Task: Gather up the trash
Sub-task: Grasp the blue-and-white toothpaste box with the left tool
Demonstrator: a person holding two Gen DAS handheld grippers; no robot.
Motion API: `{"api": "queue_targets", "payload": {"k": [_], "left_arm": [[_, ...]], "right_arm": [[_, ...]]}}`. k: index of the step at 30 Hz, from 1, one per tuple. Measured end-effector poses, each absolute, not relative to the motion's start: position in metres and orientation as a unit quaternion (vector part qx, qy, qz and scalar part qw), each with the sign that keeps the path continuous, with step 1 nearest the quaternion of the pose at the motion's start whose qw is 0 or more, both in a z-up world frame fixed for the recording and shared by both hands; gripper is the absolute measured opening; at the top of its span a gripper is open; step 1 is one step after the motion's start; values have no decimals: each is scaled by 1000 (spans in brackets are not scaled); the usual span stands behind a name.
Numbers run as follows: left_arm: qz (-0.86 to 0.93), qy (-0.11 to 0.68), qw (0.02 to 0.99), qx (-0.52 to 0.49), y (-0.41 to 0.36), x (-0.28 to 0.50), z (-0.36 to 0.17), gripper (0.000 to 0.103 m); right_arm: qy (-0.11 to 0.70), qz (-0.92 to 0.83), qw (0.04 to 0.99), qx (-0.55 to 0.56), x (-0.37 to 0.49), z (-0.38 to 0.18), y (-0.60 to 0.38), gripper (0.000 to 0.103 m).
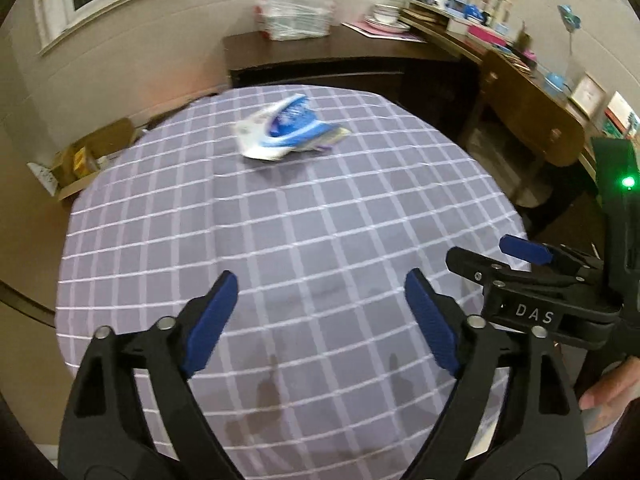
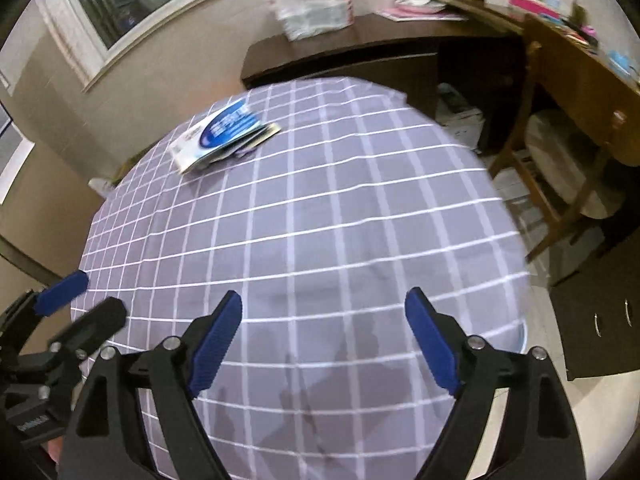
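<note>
Both grippers' fingers gape empty; blue-white wrapper lies on checked tablecloth.

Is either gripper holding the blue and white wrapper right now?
No: the blue and white wrapper lies on the checked tablecloth, far ahead of the open left gripper.

The right gripper hangs over a round table under a purple checked cloth, its blue-padded jaws spread wide with nothing between them. Far across the cloth lies a crumpled blue-and-white wrapper — well apart from the fingers. The left gripper shows at the lower left edge. A white plastic bag sits on a dark counter behind.
</note>
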State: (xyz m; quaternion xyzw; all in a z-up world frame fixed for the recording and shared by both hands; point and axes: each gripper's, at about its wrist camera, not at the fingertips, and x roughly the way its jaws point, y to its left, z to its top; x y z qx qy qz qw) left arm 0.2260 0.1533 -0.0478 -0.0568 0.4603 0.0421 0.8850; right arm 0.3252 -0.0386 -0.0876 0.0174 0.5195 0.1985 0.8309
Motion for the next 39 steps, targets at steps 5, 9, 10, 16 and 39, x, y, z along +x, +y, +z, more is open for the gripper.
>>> {"api": "queue_targets", "payload": {"k": [5,9,10,16,39], "left_arm": [[80,483,870,-54,192,244,-60,88],[56,502,860,-74,213,267,-70,88],[52,506,858,-73,216,273,-72,88],[32,505,861,-48,218,325,-80,90],[-101,505,854,68,202,454,-119,92]], "right_arm": [[539,210,816,18,340,-96,-8,82],[556,204,805,33,356,-100,2,83],[557,201,805,36,360,-100,3,83],[540,171,824,24,384,-96,15,83],[551,130,823,45,462,-119,22,85]]}}
